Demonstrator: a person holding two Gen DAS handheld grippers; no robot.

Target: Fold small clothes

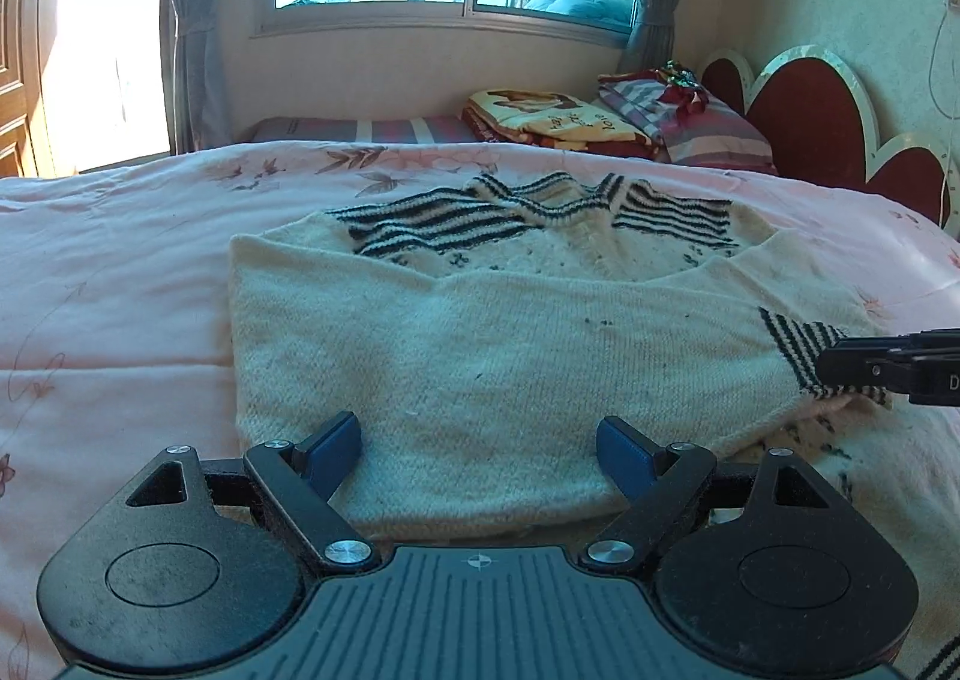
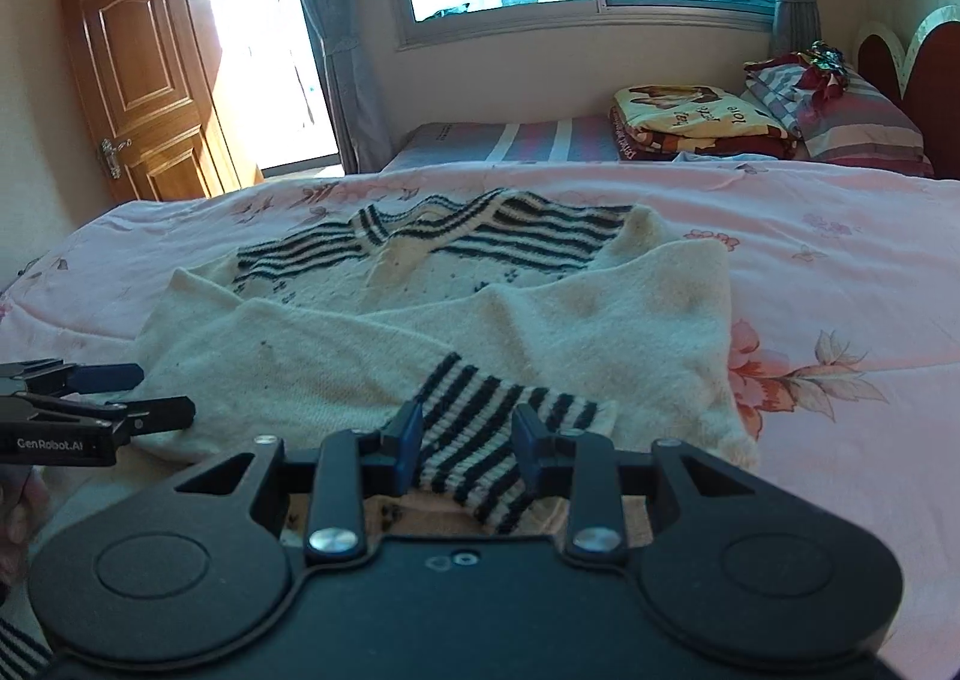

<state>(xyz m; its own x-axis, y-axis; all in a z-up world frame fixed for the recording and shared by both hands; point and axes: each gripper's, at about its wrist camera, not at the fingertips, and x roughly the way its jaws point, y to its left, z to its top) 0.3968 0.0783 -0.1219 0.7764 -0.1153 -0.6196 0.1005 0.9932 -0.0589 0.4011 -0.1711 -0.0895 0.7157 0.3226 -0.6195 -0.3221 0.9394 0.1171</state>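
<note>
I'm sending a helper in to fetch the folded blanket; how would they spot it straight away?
Start at the red scalloped headboard below the window. Beside it lies a striped pillow, and next to that pillow sits the folded blanket. It alone is yellow with a picture and lettering on top and a dark red edge.
</note>
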